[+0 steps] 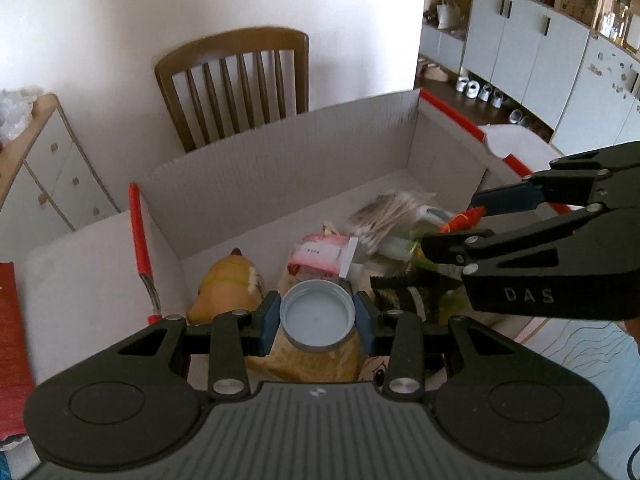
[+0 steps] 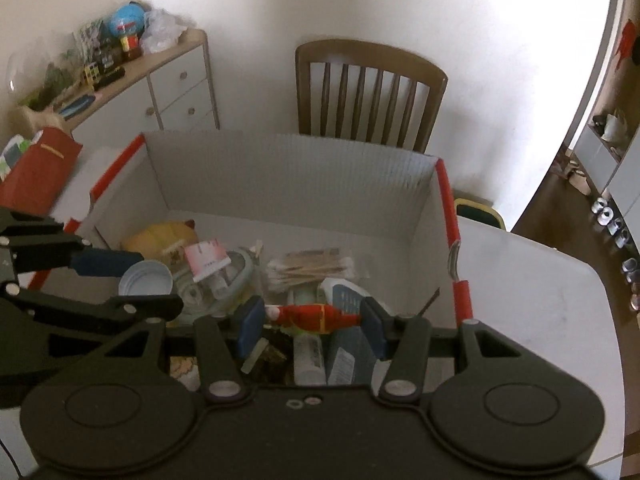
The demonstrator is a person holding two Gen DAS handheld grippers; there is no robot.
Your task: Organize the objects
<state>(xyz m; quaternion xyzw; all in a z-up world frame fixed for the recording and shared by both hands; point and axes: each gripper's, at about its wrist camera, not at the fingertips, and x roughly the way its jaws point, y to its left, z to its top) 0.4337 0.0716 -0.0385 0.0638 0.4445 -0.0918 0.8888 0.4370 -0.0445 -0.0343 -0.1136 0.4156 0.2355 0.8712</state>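
Box: big white cardboard box (image 1: 280,152) with red trim sits on the table, flaps open, already has a pile of small stuff on its floor
Left gripper: left gripper (image 1: 316,320) is clamped on a pale blue-grey plastic lid (image 1: 317,319), blue pads pressing both sides of the rim, hollow side of the lid facing the camera, held over the near left part of the box
Right gripper: right gripper (image 2: 310,318) is pinched on a small red toy (image 2: 310,317) lying crosswise between the pads, looks like a little figure with yellow bits, can't make out more; it hangs over the near right part of the box
Both together: grippers are side by side and apart, each one shows at the edge of the other's view, both tilted down into the box
Inside the box: yellow plush toy (image 1: 228,284) at the left, pink-and-white packet (image 1: 324,254) next to it, bag of cotton swabs (image 2: 312,268) in the middle, white-and-blue tube (image 2: 340,292) just under the red toy
Around: wooden chair (image 2: 370,92) behind the box against the white wall, white sideboard (image 2: 176,88) with clutter on top to the left, red paper bag (image 2: 38,168) beside the box
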